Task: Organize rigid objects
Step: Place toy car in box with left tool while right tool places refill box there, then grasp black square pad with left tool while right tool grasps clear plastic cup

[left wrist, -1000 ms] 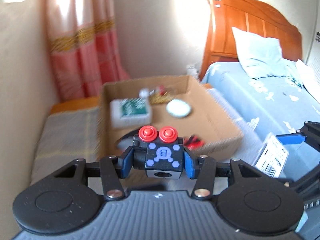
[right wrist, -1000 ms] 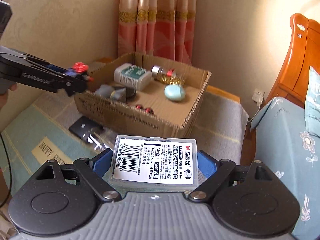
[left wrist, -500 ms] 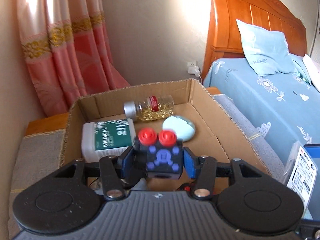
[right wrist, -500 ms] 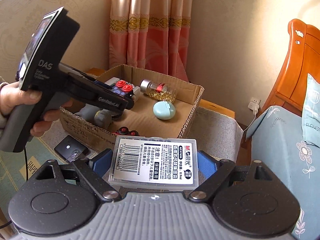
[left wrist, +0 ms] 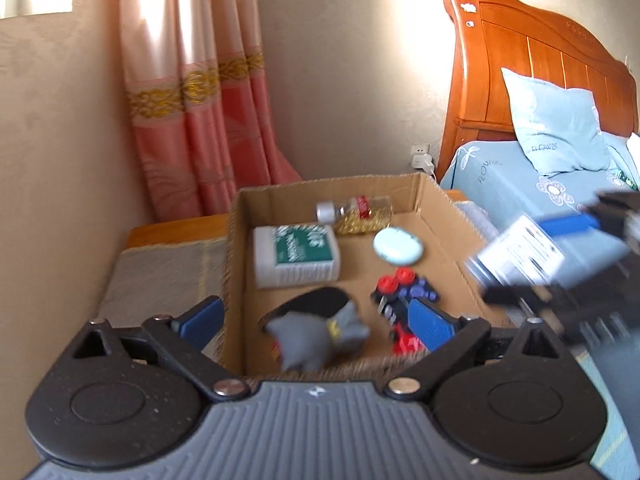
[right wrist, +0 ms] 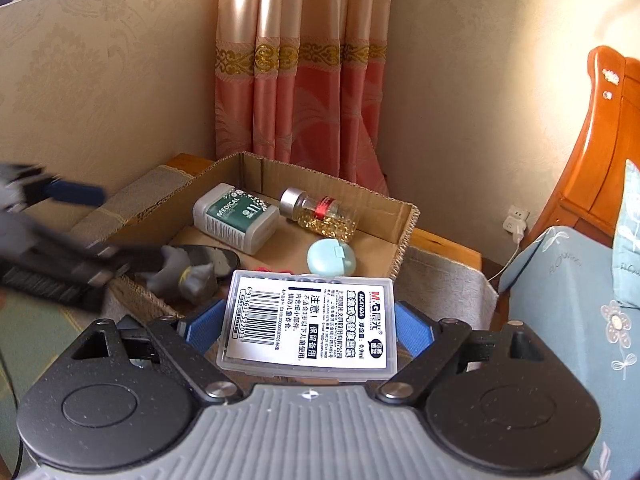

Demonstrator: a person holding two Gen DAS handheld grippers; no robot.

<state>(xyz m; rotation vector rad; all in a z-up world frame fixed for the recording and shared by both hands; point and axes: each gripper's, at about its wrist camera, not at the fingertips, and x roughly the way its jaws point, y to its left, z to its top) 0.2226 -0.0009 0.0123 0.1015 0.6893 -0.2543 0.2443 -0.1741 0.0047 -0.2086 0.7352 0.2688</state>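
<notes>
Left wrist view: the left gripper (left wrist: 316, 320) has just been opening its jaws, now wide and empty, above the cardboard box (left wrist: 436, 196); the fidget cube (left wrist: 400, 284) lies inside. The right gripper (right wrist: 308, 326) clamps the clear case (right wrist: 310, 324).

— What do you see past your fingers, beyond the work itself?

— Straight ahead of your fingers hangs a pink curtain (right wrist: 296, 92) with a gold band, against a beige wall (right wrist: 104, 92). Off to the right of your fingers you have a wooden headboard (left wrist: 532, 60), a pale blue pillow (left wrist: 556, 128) and a white wall socket (right wrist: 516, 220).
</notes>
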